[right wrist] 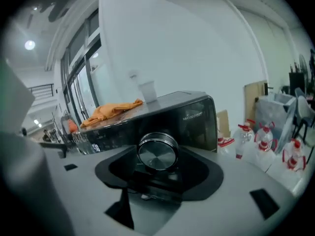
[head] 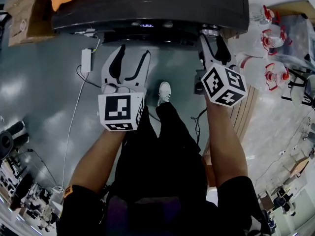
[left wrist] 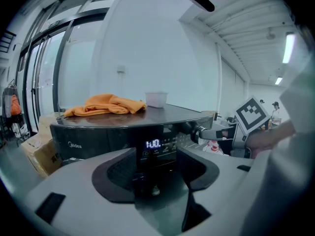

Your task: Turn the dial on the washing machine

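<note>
The dark washing machine (head: pixel 147 6) stands at the far side of the scene, its control panel (left wrist: pixel 98 144) facing the person. The dial (right wrist: pixel 157 154), round and silver, sits at the right end of that panel. The right gripper (head: pixel 212 41) is on it: its 2 jaws stand on either side of the dial. As far as the curved right gripper view lets one judge, the pads press on its rim, grasping it.

The left gripper (head: pixel 134 52) hangs to the left, short of the panel, jaws released with nothing between them. It points toward the lit display (left wrist: pixel 153 143) at the panel's middle.

On the machine's top lie an orange cloth (left wrist: pixel 106 104) at the left and a clear tub (left wrist: pixel 156 99) just right of it. Bottles (right wrist: pixel 256 139) with red caps stand to the machine's right, and a cardboard box (left wrist: pixel 39 154) to its left. The person's white shoe (head: pixel 164 92) shows on the grey floor (head: pixel 44 97) between the 2 grippers.
</note>
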Available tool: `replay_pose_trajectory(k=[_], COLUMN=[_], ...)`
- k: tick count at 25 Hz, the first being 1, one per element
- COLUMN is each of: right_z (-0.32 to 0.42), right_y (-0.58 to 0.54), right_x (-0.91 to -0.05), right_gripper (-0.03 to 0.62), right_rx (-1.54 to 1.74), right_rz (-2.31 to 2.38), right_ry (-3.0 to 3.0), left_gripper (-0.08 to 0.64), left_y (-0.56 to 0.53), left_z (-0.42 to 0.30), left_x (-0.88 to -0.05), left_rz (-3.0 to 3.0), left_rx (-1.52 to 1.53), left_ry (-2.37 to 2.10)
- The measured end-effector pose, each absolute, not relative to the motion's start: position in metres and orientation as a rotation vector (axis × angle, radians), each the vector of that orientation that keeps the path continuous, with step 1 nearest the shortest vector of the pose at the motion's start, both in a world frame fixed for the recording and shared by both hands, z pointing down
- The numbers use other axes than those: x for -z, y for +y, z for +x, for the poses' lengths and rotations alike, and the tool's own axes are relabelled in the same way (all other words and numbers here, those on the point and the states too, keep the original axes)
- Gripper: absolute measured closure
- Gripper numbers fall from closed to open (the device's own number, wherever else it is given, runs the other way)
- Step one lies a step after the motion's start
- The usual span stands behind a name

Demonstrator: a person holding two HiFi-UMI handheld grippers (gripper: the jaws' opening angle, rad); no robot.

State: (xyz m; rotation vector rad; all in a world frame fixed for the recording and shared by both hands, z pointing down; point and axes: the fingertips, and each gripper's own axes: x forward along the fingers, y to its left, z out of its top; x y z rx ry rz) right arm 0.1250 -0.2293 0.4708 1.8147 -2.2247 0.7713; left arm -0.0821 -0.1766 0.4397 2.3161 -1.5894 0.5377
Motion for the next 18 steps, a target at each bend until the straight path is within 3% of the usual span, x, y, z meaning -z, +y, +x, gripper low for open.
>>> replay_pose_trajectory(k=[5,9,14,18], right_z=[0.113,0.102,0.109,0.119], right_y=[-0.228,-0.229,-0.231,-0.232], right_x=[-0.464,-0.462,-0.461,-0.462], right_gripper=[0.297,0.295,0.331,0.333], right_rx=[-0.271,-0.082,-0.153,-0.492], right_rz=[1.683,1.612,1.675,1.791], right_ry=[-2.066,-1.996,-2.002,-2.129], left_gripper=[0.307,0.307,0.307,0.307], left_y=[-0.177,-0.176,-0.176,-0.175], left_z=[-0.082,-0.085,-0.087,-0.087], left_x=[-0.435,-0.436,-0.435,-0.434], left_rz=[2.319,2.315,2.314,2.318], left_rx=[-0.534,-0.539,-0.537,-0.534], left_ry=[-1.600,-1.605,-1.605,-1.600])
